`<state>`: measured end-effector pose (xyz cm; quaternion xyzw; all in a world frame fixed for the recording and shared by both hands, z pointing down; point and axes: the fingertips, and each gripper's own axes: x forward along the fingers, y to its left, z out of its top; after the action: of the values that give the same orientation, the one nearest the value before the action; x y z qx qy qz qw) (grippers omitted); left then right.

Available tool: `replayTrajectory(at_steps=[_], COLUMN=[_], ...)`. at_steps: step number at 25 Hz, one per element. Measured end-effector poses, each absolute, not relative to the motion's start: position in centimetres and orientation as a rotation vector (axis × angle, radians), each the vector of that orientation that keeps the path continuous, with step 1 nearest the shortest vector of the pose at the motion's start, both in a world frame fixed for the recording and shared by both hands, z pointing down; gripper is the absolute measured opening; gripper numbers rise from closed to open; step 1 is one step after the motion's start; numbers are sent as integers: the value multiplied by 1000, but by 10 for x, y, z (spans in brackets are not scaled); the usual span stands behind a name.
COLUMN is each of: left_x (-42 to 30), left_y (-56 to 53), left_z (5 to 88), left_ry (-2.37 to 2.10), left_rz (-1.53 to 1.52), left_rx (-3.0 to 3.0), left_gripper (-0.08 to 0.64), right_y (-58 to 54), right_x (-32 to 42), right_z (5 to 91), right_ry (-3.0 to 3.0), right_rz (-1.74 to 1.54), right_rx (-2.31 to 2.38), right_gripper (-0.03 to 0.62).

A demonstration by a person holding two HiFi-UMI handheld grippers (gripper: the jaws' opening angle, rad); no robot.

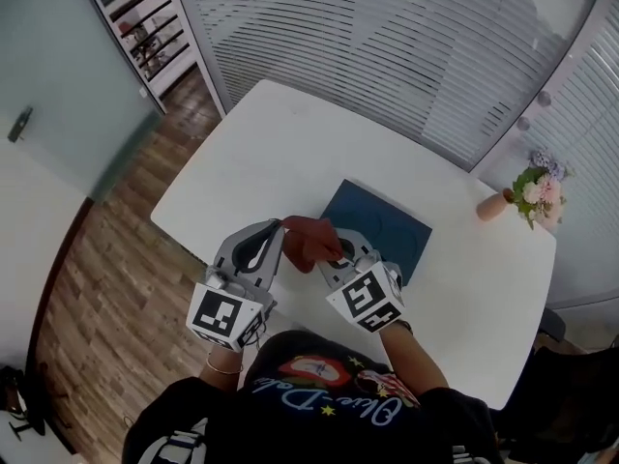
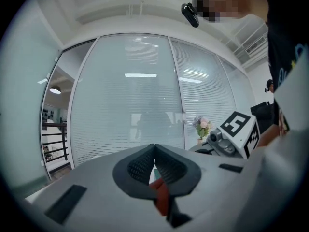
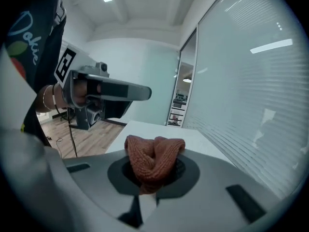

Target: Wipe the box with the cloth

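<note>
box (image 1: 387, 222): near corner hidden behind cloth | cloth (image 3: 153, 157): rust knit, bunched, pinched in right gripper (image 1: 336, 256) | left gripper (image 2: 154, 149): tips closed together

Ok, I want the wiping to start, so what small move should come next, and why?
Probably ease the right gripper forward and down until the cloth meets the top of the box. The jaws are clamped on the bunched cloth, and in the head view it sits by the box's near left corner rather than over its top.
</note>
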<state>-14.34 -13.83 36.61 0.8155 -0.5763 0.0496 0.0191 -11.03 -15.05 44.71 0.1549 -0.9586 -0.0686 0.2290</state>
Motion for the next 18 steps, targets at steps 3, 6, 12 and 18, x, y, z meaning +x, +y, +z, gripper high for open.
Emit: replayTrajectory(at_steps=[3, 6, 12, 18], left_x=[-158, -167, -164, -148], left_y=[-129, -124, -125, -136], left_z=[367, 368, 369, 371], left_ry=[-1830, -1851, -1807, -1694], left_rz=[153, 155, 156, 102], left_rx=[2494, 2469, 2496, 2552], left_gripper=[3, 3, 3, 3], right_y=[-152, -157, -165, -163], right_x=[-116, -111, -87, -63], right_z=[467, 486, 501, 509], right_ry=[-2577, -2480, -2412, -2392], right_rz=[-199, -238, -180, -105], right_rx=[402, 405, 501, 582], right_gripper=[26, 26, 26, 26])
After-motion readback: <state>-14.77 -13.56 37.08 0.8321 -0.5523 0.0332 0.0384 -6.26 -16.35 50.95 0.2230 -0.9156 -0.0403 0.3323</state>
